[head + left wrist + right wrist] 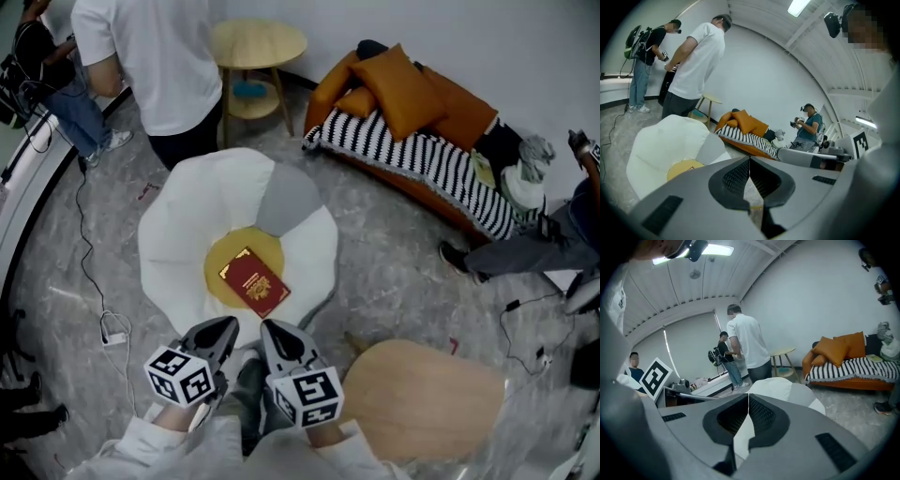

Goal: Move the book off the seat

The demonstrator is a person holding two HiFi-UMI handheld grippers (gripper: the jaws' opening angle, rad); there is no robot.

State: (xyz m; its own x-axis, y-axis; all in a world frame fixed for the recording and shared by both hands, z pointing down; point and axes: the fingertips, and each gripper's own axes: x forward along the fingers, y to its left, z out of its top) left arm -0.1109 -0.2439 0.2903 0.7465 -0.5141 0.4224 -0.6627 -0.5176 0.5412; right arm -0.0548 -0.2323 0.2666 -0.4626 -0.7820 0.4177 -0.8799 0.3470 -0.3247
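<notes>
A dark red book (253, 281) lies flat on the round yellow cushion (222, 266) in the middle of a white flower-shaped seat (187, 225). Both grippers hover side by side just in front of the seat's near edge, well short of the book. My left gripper (228, 325) is shut with nothing in it, and its jaws meet tip to tip in the left gripper view (749, 159). My right gripper (270, 327) is shut and empty too, as the right gripper view (748, 394) shows. The yellow cushion (683, 168) peeks out left of the left jaws.
A light wooden tabletop (422, 394) sits at the near right. An orange sofa (412, 122) with a striped throw stands at the far right, a small round side table (258, 52) at the back. A person in white (150, 66) stands behind the seat; cables (94, 272) trail on the floor.
</notes>
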